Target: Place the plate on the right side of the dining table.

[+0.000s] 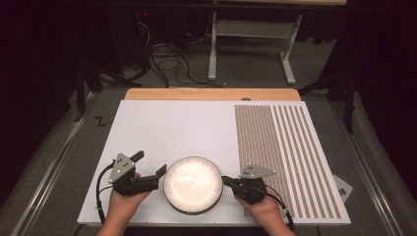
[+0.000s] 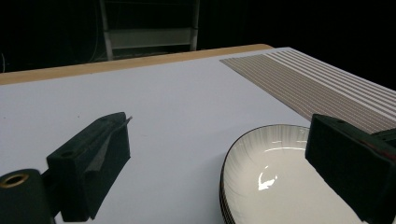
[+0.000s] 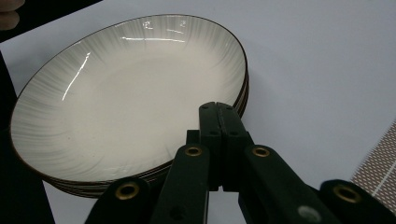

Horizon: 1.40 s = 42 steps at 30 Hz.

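Note:
A stack of white ribbed plates (image 1: 193, 184) with dark rims sits near the front edge of the white board (image 1: 167, 128). My left gripper (image 1: 150, 163) lies just left of the stack, open; its right jaw reaches over the plates' (image 2: 280, 177) left rim and its left jaw hangs over bare board, nothing pinched between them (image 2: 222, 123). At the stack's right side is my right gripper (image 1: 226, 181), shut. In the right gripper view the closed jaws (image 3: 218, 108) sit pressed together with their tips over the near rim of the top plate (image 3: 126, 93).
A brown-and-white striped mat (image 1: 285, 157) covers the right part of the board. A wooden strip (image 1: 211, 93) runs along the far edge. Beyond it, a white table frame (image 1: 251, 29) and cables (image 1: 172, 64) lie on the dark floor.

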Available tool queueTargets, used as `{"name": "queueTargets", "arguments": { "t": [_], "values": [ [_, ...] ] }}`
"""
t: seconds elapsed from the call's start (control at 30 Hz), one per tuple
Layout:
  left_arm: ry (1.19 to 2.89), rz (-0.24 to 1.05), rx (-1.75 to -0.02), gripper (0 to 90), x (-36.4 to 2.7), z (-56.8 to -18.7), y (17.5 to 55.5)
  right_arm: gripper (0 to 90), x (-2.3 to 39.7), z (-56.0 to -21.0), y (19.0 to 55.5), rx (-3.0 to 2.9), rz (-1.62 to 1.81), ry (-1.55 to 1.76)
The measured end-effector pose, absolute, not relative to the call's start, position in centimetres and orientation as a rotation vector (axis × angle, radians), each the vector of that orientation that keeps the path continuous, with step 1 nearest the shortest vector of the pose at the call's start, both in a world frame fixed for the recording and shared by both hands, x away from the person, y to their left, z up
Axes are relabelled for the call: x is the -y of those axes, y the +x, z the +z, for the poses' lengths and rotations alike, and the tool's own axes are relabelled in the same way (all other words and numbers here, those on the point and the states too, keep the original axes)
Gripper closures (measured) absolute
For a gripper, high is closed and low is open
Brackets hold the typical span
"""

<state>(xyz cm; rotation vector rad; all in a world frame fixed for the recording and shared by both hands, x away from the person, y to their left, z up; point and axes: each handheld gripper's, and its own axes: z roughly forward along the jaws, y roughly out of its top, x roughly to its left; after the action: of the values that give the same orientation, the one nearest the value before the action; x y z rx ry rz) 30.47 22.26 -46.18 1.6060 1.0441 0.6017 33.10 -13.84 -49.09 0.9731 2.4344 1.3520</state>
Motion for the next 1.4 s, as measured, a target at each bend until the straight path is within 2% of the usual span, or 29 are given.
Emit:
{"name": "queueTargets", "arguments": {
  "t": [1.4],
  "values": [
    [1.596, 0.580, -1.042, 8.6, -22.67, -45.97, 30.49, 90.0, 13.85, -49.27, 33.23, -2.460, 1.368, 0.937]
  ]
}}
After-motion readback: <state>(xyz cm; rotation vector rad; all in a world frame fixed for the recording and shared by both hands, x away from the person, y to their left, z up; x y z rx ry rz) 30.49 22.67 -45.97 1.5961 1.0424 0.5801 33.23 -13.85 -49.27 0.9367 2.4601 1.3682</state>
